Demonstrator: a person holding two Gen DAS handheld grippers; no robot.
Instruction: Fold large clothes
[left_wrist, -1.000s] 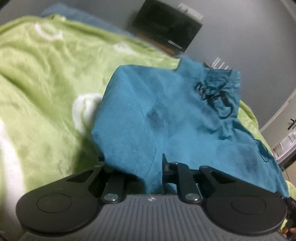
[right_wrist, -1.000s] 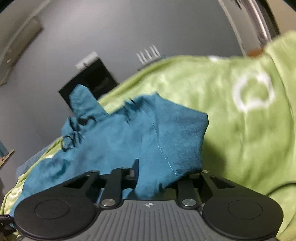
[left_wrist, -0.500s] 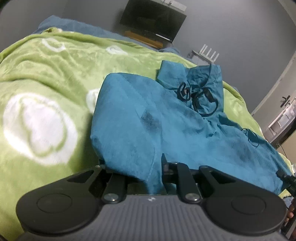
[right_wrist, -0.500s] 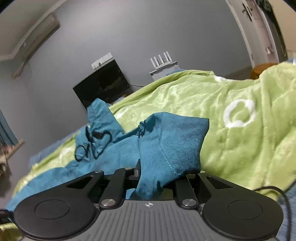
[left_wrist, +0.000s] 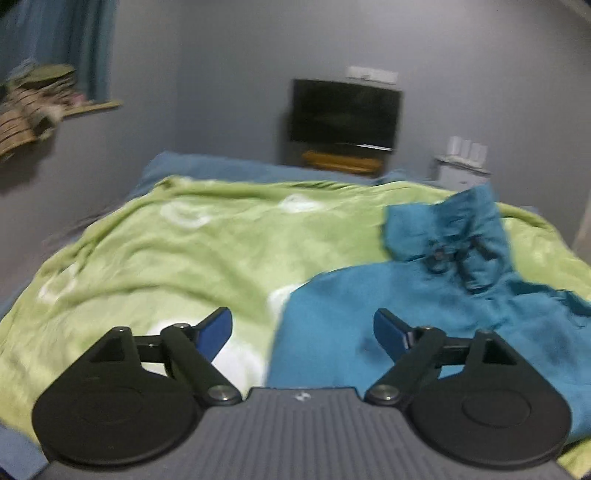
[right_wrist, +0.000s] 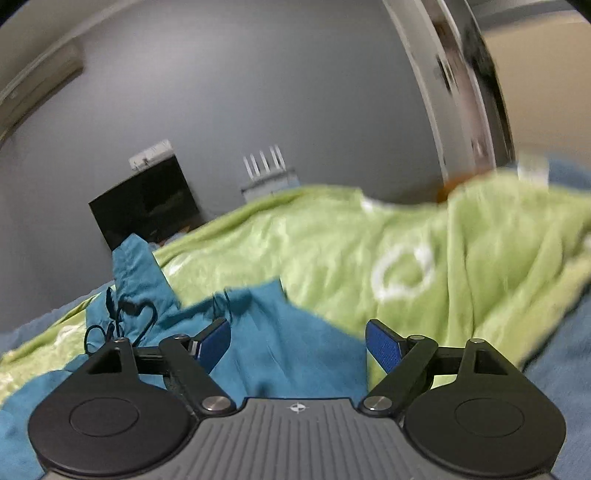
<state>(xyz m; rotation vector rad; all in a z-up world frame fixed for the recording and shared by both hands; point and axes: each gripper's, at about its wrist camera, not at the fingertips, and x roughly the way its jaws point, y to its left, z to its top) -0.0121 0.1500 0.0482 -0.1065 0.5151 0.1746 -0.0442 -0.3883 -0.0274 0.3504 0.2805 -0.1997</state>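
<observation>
Nearest in the left wrist view, the left gripper (left_wrist: 303, 330) has its blue-padded fingers (left_wrist: 216, 330) spread wide with nothing between them; they have just been opening, and no cloth is pinched. Below and past its right finger lies the teal garment (left_wrist: 424, 314), spread over the green blanket (left_wrist: 177, 254) on the right part of the bed, with its near left corner just beyond the gap between the fingers. In the right wrist view the right gripper (right_wrist: 298, 341) is likewise wide apart and has just been opening; the teal cloth lies under the gap, but neither pad presses on it. Its left finger (right_wrist: 214, 341) stands over the garment, its right finger over the edge where teal meets green.

Farther on, the garment's hood (left_wrist: 454, 229) stands up in a bunched fold, with a dark drawstring (right_wrist: 125, 321) looped across the cloth below it. The blanket, patterned with white rings (right_wrist: 402, 275), runs on to the far edge of the bed, where a blue sheet (left_wrist: 221, 170) shows. Beyond that stand a dark screen (left_wrist: 345, 110) against the grey wall and a white router with antennas (right_wrist: 264, 170) beside it
</observation>
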